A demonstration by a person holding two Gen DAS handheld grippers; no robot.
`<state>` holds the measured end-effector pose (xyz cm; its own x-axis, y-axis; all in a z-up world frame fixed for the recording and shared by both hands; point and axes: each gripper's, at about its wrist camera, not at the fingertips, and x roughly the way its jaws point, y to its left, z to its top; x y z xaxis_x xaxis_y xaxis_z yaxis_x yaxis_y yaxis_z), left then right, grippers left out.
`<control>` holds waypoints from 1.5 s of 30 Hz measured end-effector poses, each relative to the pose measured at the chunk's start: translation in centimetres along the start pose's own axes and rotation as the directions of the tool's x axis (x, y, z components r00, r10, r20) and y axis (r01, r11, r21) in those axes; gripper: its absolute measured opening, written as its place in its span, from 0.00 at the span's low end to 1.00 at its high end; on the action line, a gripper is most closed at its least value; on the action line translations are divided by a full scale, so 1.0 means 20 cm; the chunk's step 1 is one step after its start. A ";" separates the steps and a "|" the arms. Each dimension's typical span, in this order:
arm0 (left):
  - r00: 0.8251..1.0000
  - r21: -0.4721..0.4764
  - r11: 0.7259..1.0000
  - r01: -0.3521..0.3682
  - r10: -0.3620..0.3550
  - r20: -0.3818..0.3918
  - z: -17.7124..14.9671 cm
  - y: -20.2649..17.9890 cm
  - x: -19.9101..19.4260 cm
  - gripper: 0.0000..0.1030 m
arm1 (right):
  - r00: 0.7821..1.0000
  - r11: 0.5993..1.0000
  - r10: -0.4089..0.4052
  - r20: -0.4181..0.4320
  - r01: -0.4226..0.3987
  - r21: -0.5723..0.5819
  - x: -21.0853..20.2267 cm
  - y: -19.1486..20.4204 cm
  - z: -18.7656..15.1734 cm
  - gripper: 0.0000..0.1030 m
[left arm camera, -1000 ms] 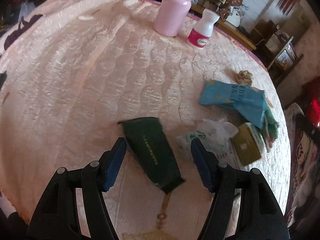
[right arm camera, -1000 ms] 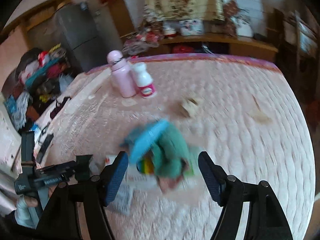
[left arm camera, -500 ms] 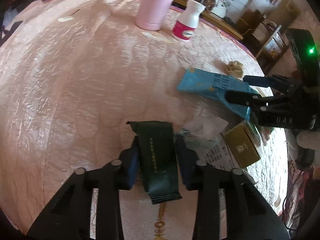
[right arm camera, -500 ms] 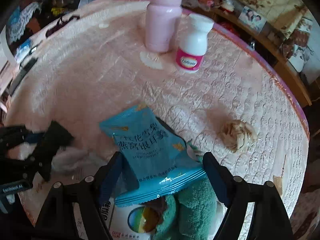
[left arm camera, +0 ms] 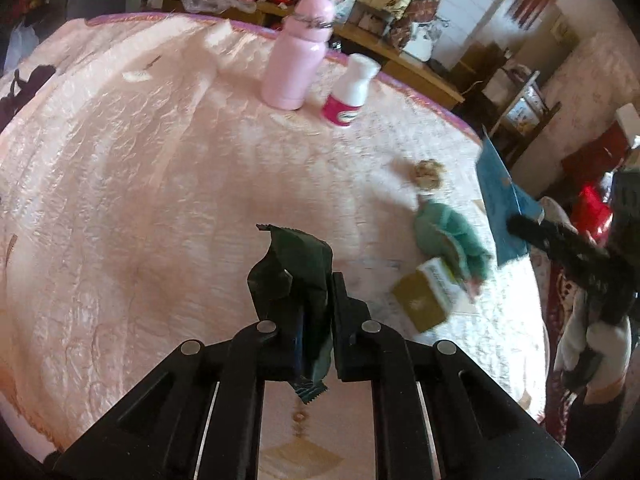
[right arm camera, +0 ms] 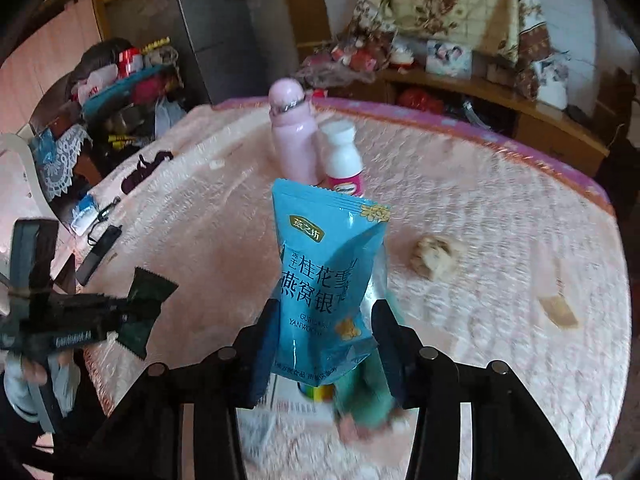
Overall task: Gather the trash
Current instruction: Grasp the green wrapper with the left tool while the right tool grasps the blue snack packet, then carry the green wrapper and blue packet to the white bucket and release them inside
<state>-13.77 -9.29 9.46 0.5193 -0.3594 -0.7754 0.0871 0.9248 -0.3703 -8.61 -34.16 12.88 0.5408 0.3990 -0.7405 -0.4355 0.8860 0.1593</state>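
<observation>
Round table (left arm camera: 120,184) under a pink quilted cloth, both views. No bin or bag for trash shows in either one, so the drop-off direction cannot be read.

Standing at the far edge, touching or nearly so: pink flask (left arm camera: 296,64) and white bottle (left arm camera: 350,90). Not trash by the look of them.

Right gripper (right arm camera: 326,342) is clamped on the blue packet (right arm camera: 326,276), lifted clear of the cloth. Packet long axis runs upright, along the fingers; grip is at its lower third, top free.

Left gripper (left arm camera: 316,312) is pinched tight on the dark green wrapper (left arm camera: 298,276), also off the table. Wrapper is crumpled, long axis along the fingers, one tail hanging below the jaws.

Loose on the cloth, right side of the table: green cloth bundle (left arm camera: 452,236), small box (left arm camera: 424,300) touching it, paper wad (right arm camera: 434,256) just beyond them, and a tan scrap (right arm camera: 558,312) near the right rim.

Key relation: everything left lies toward the right gripper's side; the wad sits ahead and right of it, well apart from the left. Judgement: both grippers are full, so each must unload before any further pick, and the right arm is the nearer one for the wad and scrap. Cloth bundle lies directly under the held packet, blurred.
</observation>
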 end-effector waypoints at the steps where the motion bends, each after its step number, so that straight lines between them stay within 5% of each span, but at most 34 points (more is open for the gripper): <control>1: 1.000 0.010 1.000 0.015 -0.015 0.005 -0.01 -0.04 -0.02 0.08 | 1.000 1.000 -0.003 0.006 0.003 0.016 -0.06 -0.02 -0.03 0.43; 6: 0.996 0.081 0.993 0.091 -0.092 0.011 -0.04 -0.27 -0.06 0.08 | 0.999 0.996 -0.046 -0.029 0.048 0.075 -0.29 -0.12 -0.29 0.43; 11: 0.989 0.160 0.977 0.144 -0.139 -0.043 -0.13 -0.53 0.02 0.08 | 0.983 0.979 -0.073 -0.170 0.103 0.177 -0.25 -0.28 -0.65 0.44; 15: 0.985 0.190 0.969 0.159 -0.142 -0.101 -0.22 -0.67 0.11 0.08 | 0.980 0.964 -0.077 -0.181 0.120 0.237 -0.20 -0.32 -0.80 0.61; 24: 0.984 0.202 0.969 0.142 -0.115 -0.139 -0.30 -0.75 0.21 0.08 | 0.988 0.961 -0.097 -0.121 0.124 0.245 -0.12 -0.27 -0.82 0.61; 27: 0.985 0.218 0.967 0.135 -0.107 -0.138 -0.32 -0.78 0.21 0.08 | 0.994 0.964 -0.058 -0.090 0.079 0.253 -0.14 -0.26 -0.84 0.41; 45: 0.979 0.366 0.912 0.187 -0.141 -0.149 -0.40 -1.23 0.26 0.08 | 0.974 0.924 -0.223 0.037 0.199 0.326 -0.69 -0.47 -0.97 0.38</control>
<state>-19.93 -34.83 10.40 0.3691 -0.5004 -0.7832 0.4879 0.8215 -0.2950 -25.96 -52.64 8.98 0.6508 0.1997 -0.7325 -0.0603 0.9753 0.2123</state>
